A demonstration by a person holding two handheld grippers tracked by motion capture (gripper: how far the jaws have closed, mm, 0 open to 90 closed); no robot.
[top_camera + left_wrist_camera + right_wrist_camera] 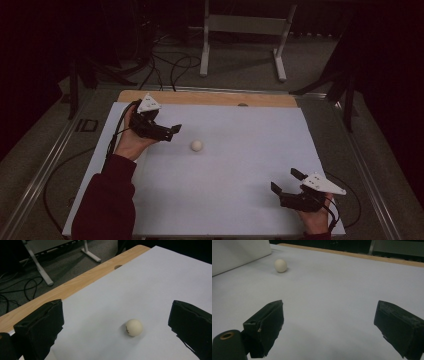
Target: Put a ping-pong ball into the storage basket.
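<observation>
Ball (pixel 196 145) lay free on the white sheet (pixel 240 200), near the spread-jawed left gripper (pixel 172 131); it could be knocked rolling by an off-centre closing. The right gripper (pixel 286 181) was held wide, well apart.

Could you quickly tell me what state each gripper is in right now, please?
Left gripper: open, holding nothing, the white ball lies just ahead.
Right gripper: open, holding nothing.

The table (pixel 210 98) had a light wooden top, and a white sheet (pixel 240 190) covered almost all of it, so that only a wood strip showed along the far edge. A small dark hole (pixel 242 104) sat in that strip. One white ball (pixel 196 145) lay on the sheet, left of the middle.
</observation>
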